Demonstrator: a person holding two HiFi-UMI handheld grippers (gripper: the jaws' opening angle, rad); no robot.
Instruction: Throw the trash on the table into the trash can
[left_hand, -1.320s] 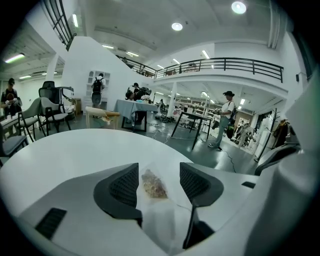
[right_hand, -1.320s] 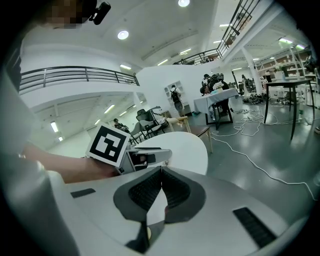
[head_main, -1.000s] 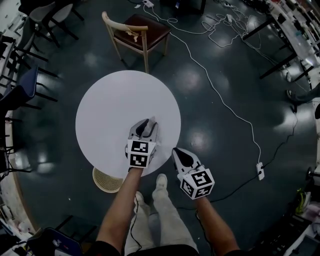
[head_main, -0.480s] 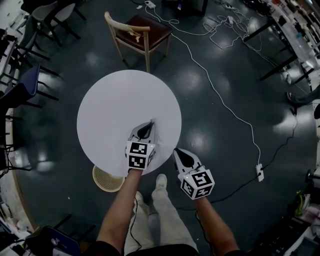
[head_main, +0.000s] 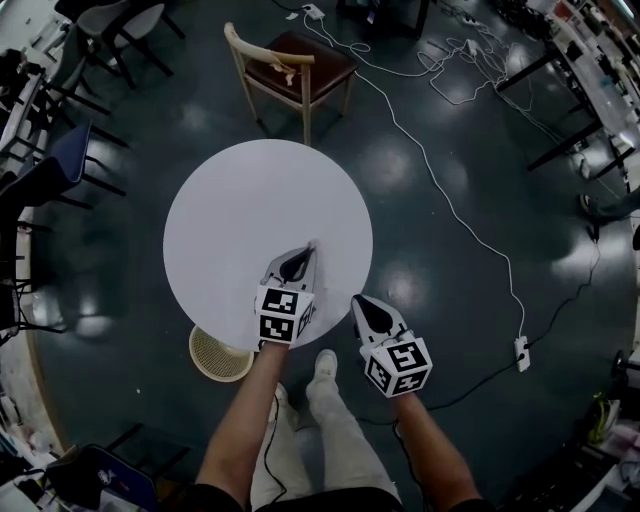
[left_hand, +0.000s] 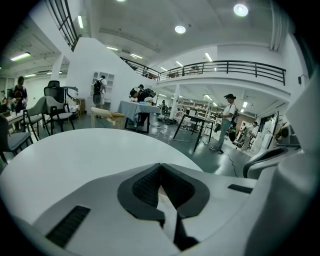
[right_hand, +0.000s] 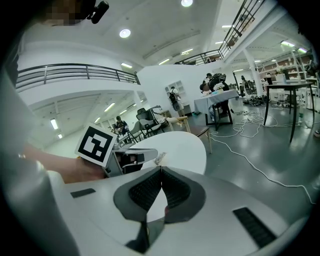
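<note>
Snapped shut on the left gripper (head_main: 311, 249) since a second ago, pinching a small scrap of trash (right_hand: 160, 159) at the tips.
Held low over the white table (head_main: 230, 200) near its front edge, probably for a short carry to the trash can (head_main: 218, 352) just below. Kept closed and empty on the right gripper (head_main: 358, 302), parked off the table to stay clear.
</note>
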